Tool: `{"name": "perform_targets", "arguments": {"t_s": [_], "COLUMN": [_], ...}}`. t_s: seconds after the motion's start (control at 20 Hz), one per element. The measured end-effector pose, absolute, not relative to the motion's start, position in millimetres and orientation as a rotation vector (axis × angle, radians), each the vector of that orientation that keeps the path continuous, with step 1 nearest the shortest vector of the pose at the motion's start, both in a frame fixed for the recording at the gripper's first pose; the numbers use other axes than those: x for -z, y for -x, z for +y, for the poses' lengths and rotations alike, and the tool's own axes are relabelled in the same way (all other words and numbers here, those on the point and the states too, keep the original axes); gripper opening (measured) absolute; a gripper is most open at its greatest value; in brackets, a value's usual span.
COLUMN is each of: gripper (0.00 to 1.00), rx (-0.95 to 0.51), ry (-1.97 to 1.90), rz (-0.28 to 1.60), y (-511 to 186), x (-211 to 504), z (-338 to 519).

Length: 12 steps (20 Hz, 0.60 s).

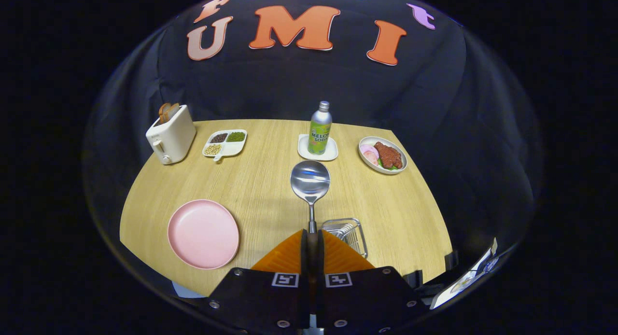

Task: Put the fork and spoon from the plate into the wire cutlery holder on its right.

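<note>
My gripper [312, 236] is shut on the handle of a shiny metal spoon [310, 183], whose bowl sticks out ahead of the fingers, held above the table. A round pink plate [203, 233] lies bare on the wooden table, left of the fingers. The wire cutlery holder [348, 231] stands just right of the fingers, partly hidden behind the right one. A fork's metal tines [344, 229] seem to show inside the holder.
Along the table's far side stand a cream toaster [171, 134] with toast, a divided white dish of grains [225, 144], a soda bottle [319, 129] on a white coaster, and a bowl of food [383, 155]. The wooden table [260, 180] spreads beyond the spoon.
</note>
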<state>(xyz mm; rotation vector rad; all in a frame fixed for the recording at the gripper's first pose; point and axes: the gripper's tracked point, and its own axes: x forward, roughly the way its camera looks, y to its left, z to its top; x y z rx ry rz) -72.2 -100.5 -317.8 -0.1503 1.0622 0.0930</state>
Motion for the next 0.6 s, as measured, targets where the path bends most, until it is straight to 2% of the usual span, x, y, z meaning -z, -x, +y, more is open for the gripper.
{"name": "perform_targets", "arguments": {"t_s": [0.6], "gripper": [0.06], "rx": [-0.092], "ry": [0.213], "rz": [1.214], "y": [95], "x": [348], "z": [-159]}}
